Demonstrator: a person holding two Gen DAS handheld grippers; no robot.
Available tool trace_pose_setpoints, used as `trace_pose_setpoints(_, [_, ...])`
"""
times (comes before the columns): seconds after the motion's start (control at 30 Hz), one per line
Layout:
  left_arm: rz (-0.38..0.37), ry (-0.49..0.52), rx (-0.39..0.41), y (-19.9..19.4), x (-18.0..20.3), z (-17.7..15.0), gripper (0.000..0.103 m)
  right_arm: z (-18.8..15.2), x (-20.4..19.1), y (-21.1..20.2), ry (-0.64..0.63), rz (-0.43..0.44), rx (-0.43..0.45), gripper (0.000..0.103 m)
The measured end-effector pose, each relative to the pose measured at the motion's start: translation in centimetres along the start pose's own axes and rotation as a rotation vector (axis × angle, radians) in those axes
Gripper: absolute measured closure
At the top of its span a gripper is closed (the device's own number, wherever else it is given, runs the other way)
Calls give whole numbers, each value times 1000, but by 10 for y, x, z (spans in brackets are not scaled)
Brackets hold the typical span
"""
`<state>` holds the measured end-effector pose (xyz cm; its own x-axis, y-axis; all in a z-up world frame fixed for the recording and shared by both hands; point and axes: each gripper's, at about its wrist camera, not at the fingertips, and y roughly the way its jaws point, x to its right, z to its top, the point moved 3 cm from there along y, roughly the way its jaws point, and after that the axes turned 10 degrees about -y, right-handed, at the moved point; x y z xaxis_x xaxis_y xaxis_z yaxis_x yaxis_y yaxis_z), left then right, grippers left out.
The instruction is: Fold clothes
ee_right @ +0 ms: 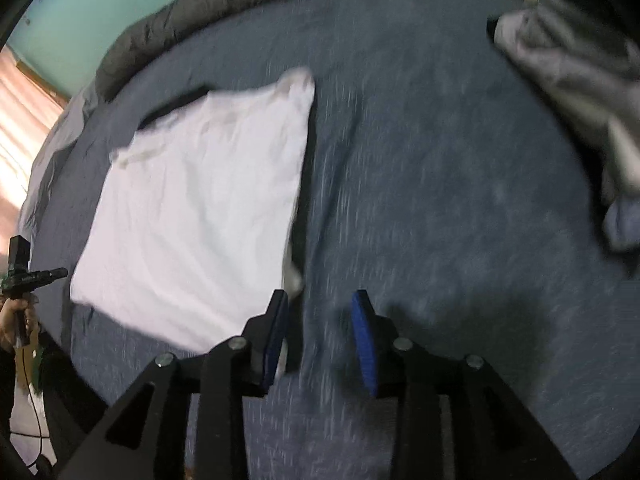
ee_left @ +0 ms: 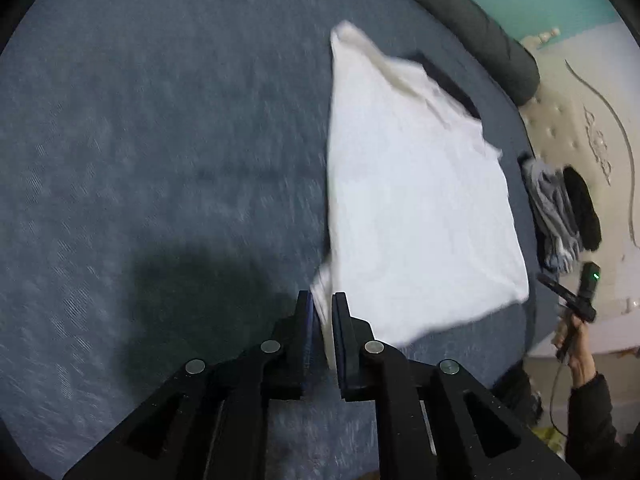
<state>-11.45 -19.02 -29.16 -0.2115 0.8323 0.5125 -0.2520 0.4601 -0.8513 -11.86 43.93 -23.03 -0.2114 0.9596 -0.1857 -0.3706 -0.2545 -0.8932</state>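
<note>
The left gripper (ee_left: 323, 312) has its fingers clenched on a corner of the white shirt (ee_left: 416, 208), the cloth bunched into a narrow tail between the pads. Just ahead of those fingers the shirt spreads out over the blue bed (ee_left: 160, 140), already folded into a rough rectangle, its far end tapering toward a collar or sleeve; motion blur makes it hard to say which.

The right gripper (ee_right: 320, 312) is released, its blue pads wide apart with only bedding between them. The shirt (ee_right: 200, 200) lies just to the left of its fingers, its near right edge almost touching the left finger.

The fabric looks thin, light and limp: it will sag and trail wherever it is not held, and a one-corner pinch will drag it askew. The better hold is probably the two near corners together, so the right fingers would want the free corner beside them.

Farther off to the right lies a heap of grey clothes (ee_right: 568, 80), well apart, and a dark bolster (ee_right: 168, 28) lines the far edge.
</note>
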Motion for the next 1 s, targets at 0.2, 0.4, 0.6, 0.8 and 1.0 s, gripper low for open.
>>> trace_pose_setpoints(0.2, [19,70,67,21,32,50,91,57,-20,30,-58,17,26,69])
trace_pose_setpoints(0.4, [28,141,100,53,61,100,91,107,-37,84,-142,-10,3,69])
trace_pose_setpoints(0.6, [71,181,115,85,76,143,91,150,-39,120,-189,-46,-10,69])
trace_pose_setpoints(0.8, [92,226,133,107,84,176,91,180,-27,147,-219,-99,-13,69])
trace_pose_setpoints(1.0, [79,233,148,112,89,203,91,208,-16,170,-221,-120,-7,69])
